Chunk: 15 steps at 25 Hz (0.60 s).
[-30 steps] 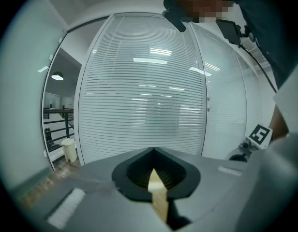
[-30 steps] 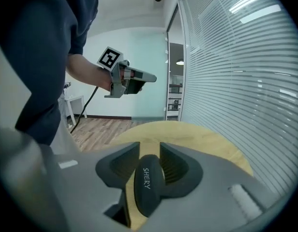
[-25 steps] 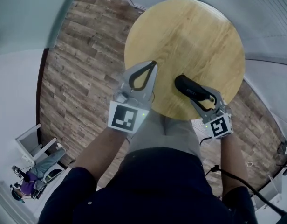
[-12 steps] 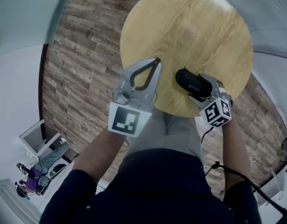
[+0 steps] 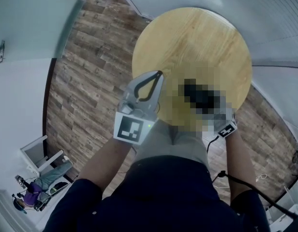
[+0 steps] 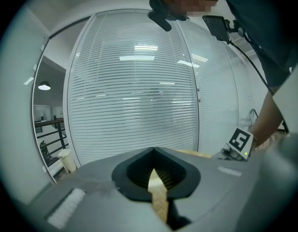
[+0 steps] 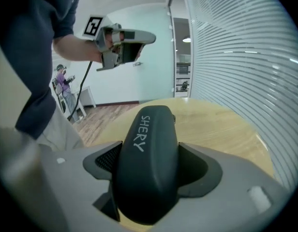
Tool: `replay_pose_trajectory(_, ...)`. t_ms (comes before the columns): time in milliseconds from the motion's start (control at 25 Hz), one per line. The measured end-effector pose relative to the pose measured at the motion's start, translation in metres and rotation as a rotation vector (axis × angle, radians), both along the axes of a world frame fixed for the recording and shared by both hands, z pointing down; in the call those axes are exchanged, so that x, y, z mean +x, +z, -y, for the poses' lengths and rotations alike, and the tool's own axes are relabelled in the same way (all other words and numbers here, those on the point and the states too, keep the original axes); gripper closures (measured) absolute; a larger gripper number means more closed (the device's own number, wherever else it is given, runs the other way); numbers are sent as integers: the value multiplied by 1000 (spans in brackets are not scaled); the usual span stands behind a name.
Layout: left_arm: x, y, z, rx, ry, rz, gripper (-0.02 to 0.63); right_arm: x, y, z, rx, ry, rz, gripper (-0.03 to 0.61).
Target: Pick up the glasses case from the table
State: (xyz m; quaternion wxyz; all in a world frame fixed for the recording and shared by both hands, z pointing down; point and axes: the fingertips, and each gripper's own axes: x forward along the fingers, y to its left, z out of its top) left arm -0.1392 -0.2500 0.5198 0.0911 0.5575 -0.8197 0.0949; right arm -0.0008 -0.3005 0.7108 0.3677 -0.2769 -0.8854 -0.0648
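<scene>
The black glasses case point(image 7: 146, 168), lettered in white on top, lies on the round wooden table point(image 5: 197, 37) near its front edge. My right gripper point(image 7: 151, 146) points down at the table, and the case sits deep between its widely spread jaws, which run close along both of the case's sides. In the head view a mosaic patch covers the case and those jaws; only the marker cube point(image 5: 227, 129) shows. My left gripper point(image 5: 157, 75) hovers at the table's left edge, shut and holding nothing. It also shows in the right gripper view as the raised left gripper point(image 7: 124, 43).
Wood-plank floor point(image 5: 86, 81) surrounds the table. A glass wall with horizontal blinds point(image 6: 139, 91) stands behind it. A white chair point(image 5: 35, 151) and a seated person point(image 5: 33, 190) are at the lower left, well away. A cable point(image 5: 245, 185) trails behind my right arm.
My right gripper slid forward along the case, so the case now lies deeper between its jaws, which look wider than before. The left gripper has barely shifted.
</scene>
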Motion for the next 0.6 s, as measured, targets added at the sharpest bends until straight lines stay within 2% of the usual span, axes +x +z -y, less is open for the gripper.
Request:
replay_pose_trajectory(80, -1, -18, -2, 17, 12, 22, 611, -5, -29, 2, -49, 50, 23, 209)
replay_pose_trajectory(240, 10, -55, 0, 41, 37, 57, 611, 1, -87, 9, -37, 81, 93, 209)
replay_pose_trajectory(400, 21, -94, 5, 91, 48, 77, 611, 4, -147, 18, -112, 172, 192, 209)
replay_pose_trajectory(600, 37, -142, 3, 141, 63, 101, 611, 13, -201, 23, -134, 241, 291, 209)
